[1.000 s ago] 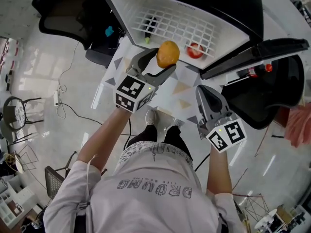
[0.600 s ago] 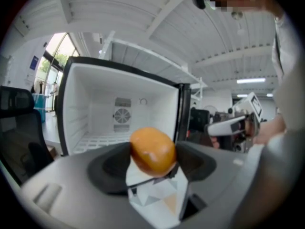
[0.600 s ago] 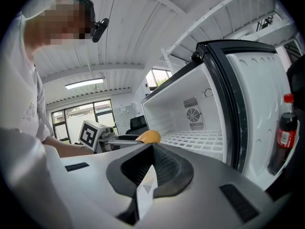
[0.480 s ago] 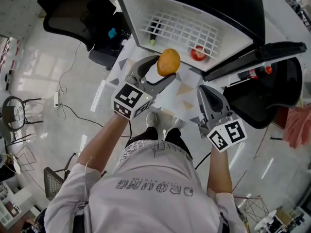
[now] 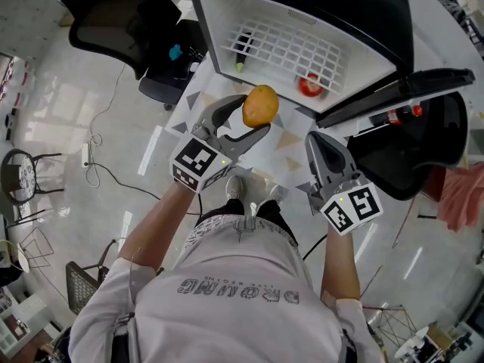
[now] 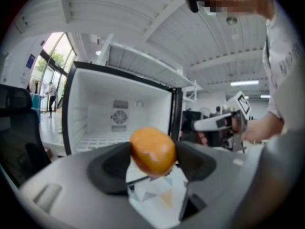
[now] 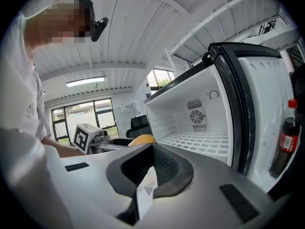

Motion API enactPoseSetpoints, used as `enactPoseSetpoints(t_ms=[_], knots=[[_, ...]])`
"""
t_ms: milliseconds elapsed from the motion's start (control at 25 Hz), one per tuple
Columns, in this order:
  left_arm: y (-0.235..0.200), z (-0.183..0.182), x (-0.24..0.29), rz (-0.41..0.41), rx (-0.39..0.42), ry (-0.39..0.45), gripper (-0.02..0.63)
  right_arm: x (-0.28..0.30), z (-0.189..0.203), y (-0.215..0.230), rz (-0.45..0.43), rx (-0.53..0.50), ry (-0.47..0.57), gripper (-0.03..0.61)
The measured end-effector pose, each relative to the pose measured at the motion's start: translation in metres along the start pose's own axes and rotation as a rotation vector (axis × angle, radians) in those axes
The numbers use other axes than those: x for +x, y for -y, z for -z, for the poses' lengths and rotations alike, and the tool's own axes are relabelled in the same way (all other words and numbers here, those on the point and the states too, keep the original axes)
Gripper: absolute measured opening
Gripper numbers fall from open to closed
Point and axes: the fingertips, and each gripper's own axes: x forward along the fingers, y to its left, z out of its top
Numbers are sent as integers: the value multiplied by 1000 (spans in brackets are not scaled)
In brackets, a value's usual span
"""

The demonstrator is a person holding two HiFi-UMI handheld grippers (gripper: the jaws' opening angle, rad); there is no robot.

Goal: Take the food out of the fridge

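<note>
An orange-yellow round fruit [image 5: 260,106] is pinched between the jaws of my left gripper [image 5: 253,117], in front of the open fridge [image 5: 227,21]. In the left gripper view the fruit [image 6: 152,150] fills the gap of the left gripper [image 6: 152,160], with the white fridge interior [image 6: 102,116] behind it. My right gripper [image 5: 321,144] hangs to the right, its jaws pressed together with nothing in them. On the wire shelf [image 5: 283,45] lie a red round item [image 5: 308,84] and a dark bottle [image 5: 240,51]. The right gripper view shows the right gripper [image 7: 151,149] shut and a sliver of the fruit [image 7: 141,139] beyond it.
The fridge door [image 5: 408,85] stands open to the right with a red-capped cola bottle [image 5: 398,113] in its rack, the same cola bottle [image 7: 285,137] also showing in the right gripper view. Black office chairs [image 5: 113,21] flank the fridge. Cables [image 5: 98,161] trail over the pale floor at left.
My left gripper has drawn back from the fridge toward the person, carrying the fruit. The right gripper has hardly moved.
</note>
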Motion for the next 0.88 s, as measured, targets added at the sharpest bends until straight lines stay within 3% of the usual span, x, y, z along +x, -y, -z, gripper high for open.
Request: enactPoseSetpoints(t_ms=[880], knots=[[-1,17,-14,34,-16,-12,308,15,-1,-1,-8,-41,-27,2]])
